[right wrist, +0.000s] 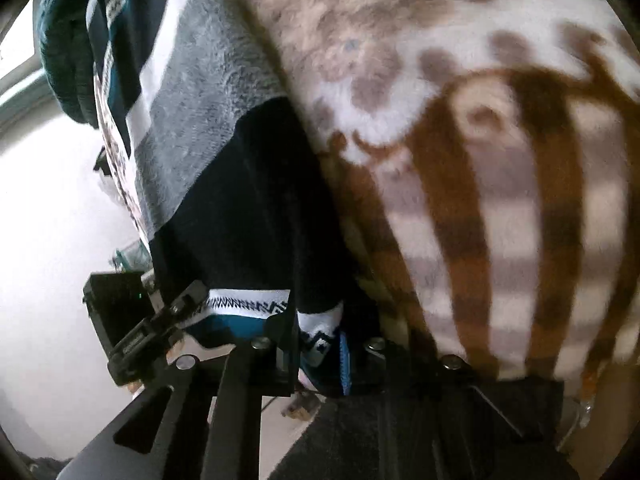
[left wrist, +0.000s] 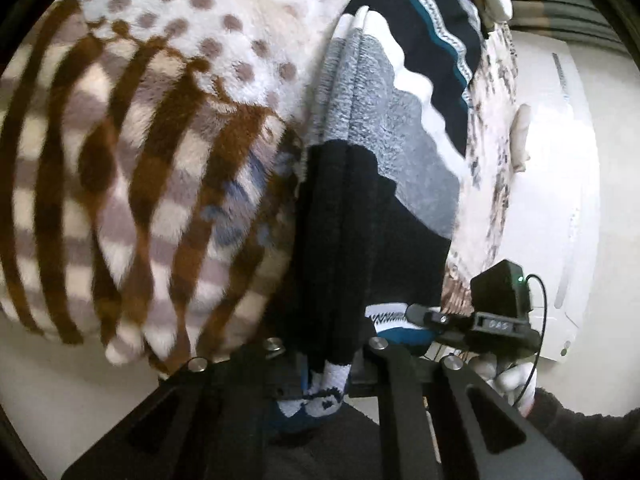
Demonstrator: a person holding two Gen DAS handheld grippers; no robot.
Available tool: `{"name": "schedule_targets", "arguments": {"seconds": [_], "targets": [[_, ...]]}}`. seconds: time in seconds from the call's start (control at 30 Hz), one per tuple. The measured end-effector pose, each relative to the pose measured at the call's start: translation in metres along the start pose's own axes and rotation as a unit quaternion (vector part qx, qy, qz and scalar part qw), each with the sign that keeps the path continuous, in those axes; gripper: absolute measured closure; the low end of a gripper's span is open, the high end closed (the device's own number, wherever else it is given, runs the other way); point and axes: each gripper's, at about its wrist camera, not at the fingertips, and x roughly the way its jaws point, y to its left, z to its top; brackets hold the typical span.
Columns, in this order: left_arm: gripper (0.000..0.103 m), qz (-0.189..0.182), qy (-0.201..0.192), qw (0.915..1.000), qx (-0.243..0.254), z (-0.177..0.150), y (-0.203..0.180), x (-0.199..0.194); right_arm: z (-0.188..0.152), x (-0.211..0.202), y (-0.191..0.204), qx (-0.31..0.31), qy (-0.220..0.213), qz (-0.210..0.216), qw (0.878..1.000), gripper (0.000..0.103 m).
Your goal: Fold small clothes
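Observation:
A fuzzy sock-like garment [left wrist: 376, 184] banded navy, grey, white and teal hangs stretched in front of both cameras; it also shows in the right wrist view [right wrist: 224, 184]. My left gripper [left wrist: 324, 372] is shut on its patterned white-and-navy edge. My right gripper [right wrist: 316, 344] is shut on the same kind of edge. The other gripper's body shows in each view: the right one [left wrist: 500, 312] and the left one [right wrist: 132, 320]. A fleece cloth [left wrist: 132, 168] with brown stripes, checks and dots lies behind the garment, also in the right wrist view [right wrist: 500, 184].
A white surface [left wrist: 560, 200] lies to the right in the left view and to the left [right wrist: 52, 220] in the right view. A gloved hand [left wrist: 508, 380] holds the other gripper. A dark teal fabric bundle [right wrist: 64, 52] sits at the upper left.

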Motion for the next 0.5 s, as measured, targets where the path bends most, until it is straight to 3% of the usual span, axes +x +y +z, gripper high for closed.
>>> {"name": "schedule_targets", "arguments": {"seconds": [0.07, 0.23, 0.37, 0.5], "targets": [[0.095, 0.001, 0.008, 1.0, 0.002, -0.003, 0.0, 0.003, -0.01, -0.003, -0.004, -0.003, 0.001, -0.019, 1.0, 0.091], [0.095, -0.016, -0.003, 0.9999, 0.001, 0.007, -0.017, -0.01, -0.002, -0.032, 0.001, 0.006, 0.001, 0.013, 1.0, 0.091], [0.095, -0.05, -0.044, 0.9975, 0.023, 0.03, -0.053, -0.047, 0.003, -0.064, 0.037, -0.044, -0.025, 0.034, 0.998, 0.091], [0.095, -0.106, -0.1, 0.9886, 0.036, 0.084, -0.101, -0.084, 0.03, -0.117, 0.085, -0.076, -0.078, 0.066, 0.992, 0.091]]}}
